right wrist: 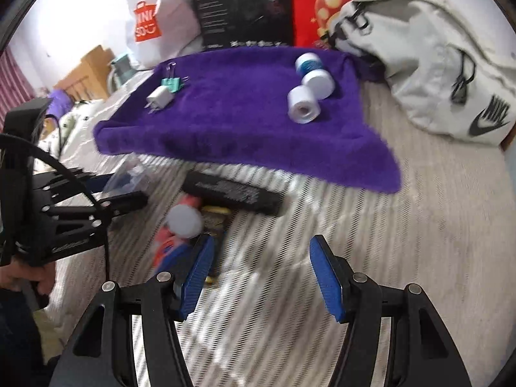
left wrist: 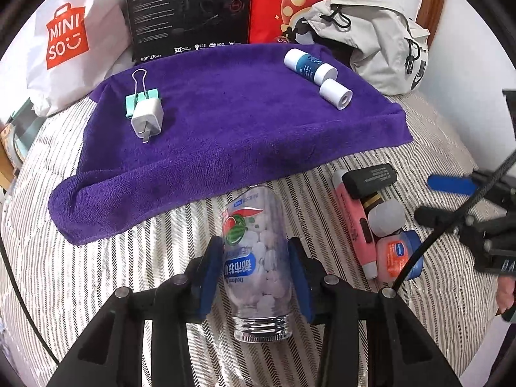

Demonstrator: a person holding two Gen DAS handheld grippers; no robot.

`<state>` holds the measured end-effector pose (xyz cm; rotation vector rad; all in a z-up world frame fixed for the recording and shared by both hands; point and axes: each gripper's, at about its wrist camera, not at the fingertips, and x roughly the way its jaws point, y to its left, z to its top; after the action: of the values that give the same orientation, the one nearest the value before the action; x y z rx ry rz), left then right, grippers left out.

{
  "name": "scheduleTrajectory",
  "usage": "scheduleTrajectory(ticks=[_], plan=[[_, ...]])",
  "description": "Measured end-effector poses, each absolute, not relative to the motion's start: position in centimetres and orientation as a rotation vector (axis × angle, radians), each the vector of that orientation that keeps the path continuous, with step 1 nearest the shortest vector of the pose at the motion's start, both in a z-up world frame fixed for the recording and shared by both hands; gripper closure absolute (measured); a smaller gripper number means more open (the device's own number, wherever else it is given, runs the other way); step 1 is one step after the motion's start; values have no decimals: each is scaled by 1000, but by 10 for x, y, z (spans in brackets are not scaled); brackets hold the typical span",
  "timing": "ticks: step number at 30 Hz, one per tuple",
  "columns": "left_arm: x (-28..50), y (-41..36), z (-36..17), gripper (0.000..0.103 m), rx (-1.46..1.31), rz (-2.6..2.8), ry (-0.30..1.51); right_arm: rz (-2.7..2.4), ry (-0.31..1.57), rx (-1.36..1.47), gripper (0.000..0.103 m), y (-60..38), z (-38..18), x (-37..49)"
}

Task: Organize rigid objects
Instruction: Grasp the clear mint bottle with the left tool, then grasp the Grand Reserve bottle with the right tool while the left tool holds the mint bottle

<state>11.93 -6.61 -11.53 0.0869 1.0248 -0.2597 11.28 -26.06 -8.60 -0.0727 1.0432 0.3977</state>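
My left gripper is shut on a clear candy bottle with a watermelon label, held just above the striped bedding, in front of the purple towel. On the towel lie a white charger against a teal binder clip, a blue-and-white tube and a white roll. My right gripper is open and holds nothing; it hovers over the bedding right of a pile: black bar, white round cap, pink tube and pink jar.
Behind the towel stand a white Miniso bag, a black Edifier box and a red bag. At the far right lies a grey backpack. A hand holds the left gripper's handle. The right wrist view is motion-blurred.
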Motion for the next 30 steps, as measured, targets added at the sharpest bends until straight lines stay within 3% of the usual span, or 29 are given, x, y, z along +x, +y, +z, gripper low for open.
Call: scheduleTrajectory(ticks=[14,16,18,20,30], plan=[[114,-56,-115,64,80,-250,1020,342,1017,-143,42,-222,-105,117],[114,-56,-116,64,79,-253,1016,332,1003,-169,49,-219,-105,115],[114,-57,-116,64,84,-251,1015,332,996,-172,72,-222,-104,114],[113,-58,-116,64,92,-246,1013,327,1002,-180,78,-227,-102,112],[113,-60,-117,64,101,-235,1008,248,1048,-179,79,-255,-100,101]])
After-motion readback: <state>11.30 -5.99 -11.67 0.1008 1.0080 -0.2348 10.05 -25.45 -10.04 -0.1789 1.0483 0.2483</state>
